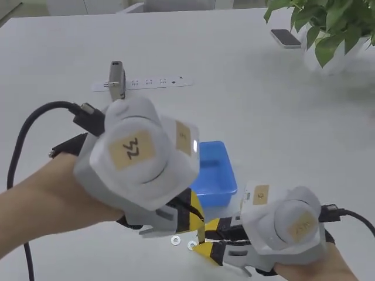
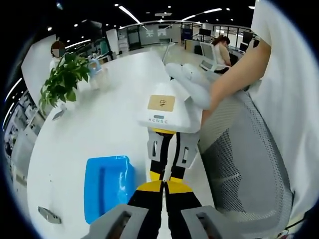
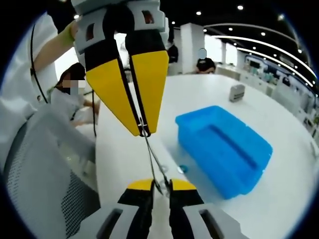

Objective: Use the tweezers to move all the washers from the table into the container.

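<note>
Thin metal tweezers [image 3: 152, 157] run between the two grippers, which face each other tip to tip. My left gripper [image 3: 143, 130] comes down from the top of the right gripper view, yellow jaws shut on the tweezers' far end. My right gripper [image 3: 161, 188] is shut on the near end. In the head view the left gripper [image 1: 196, 215] is above the right gripper [image 1: 206, 235], just in front of the blue container [image 1: 217, 172]. Two washers [image 1: 175, 240] lie on the white table below the jaws. Another washer [image 3: 182, 169] sits beside the container [image 3: 224, 149].
A white power strip [image 1: 143, 84] with a grey plug [image 1: 116, 79] lies at the table's far side. A phone [image 1: 285, 38] and a potted plant [image 1: 328, 23] are at the back right. A mesh chair [image 2: 239, 164] stands by the table edge.
</note>
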A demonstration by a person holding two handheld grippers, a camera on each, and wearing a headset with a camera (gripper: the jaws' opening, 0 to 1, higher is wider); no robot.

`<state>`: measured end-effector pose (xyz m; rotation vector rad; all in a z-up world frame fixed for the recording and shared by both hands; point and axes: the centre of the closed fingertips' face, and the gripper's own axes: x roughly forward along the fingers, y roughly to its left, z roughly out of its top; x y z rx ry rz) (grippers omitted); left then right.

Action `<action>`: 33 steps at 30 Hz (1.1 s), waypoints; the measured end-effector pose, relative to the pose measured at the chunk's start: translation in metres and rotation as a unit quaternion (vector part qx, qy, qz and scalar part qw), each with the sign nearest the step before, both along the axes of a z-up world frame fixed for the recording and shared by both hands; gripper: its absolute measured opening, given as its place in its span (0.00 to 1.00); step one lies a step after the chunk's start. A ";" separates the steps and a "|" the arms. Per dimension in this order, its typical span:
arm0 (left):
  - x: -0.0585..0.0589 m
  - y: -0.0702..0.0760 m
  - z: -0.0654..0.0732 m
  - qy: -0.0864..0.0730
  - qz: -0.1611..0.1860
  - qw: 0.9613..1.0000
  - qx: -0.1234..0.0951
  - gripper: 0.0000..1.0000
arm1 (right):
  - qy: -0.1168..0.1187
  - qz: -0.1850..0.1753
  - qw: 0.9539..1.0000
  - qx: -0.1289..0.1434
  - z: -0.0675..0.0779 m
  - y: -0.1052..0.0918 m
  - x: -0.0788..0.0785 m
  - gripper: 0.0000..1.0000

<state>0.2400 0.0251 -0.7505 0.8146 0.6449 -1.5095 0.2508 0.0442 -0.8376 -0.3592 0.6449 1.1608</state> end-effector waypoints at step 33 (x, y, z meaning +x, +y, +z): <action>-0.005 0.013 0.018 0.107 0.242 0.942 -0.206 0.27 | 0.047 -0.041 0.998 0.004 0.013 -0.014 0.009 0.03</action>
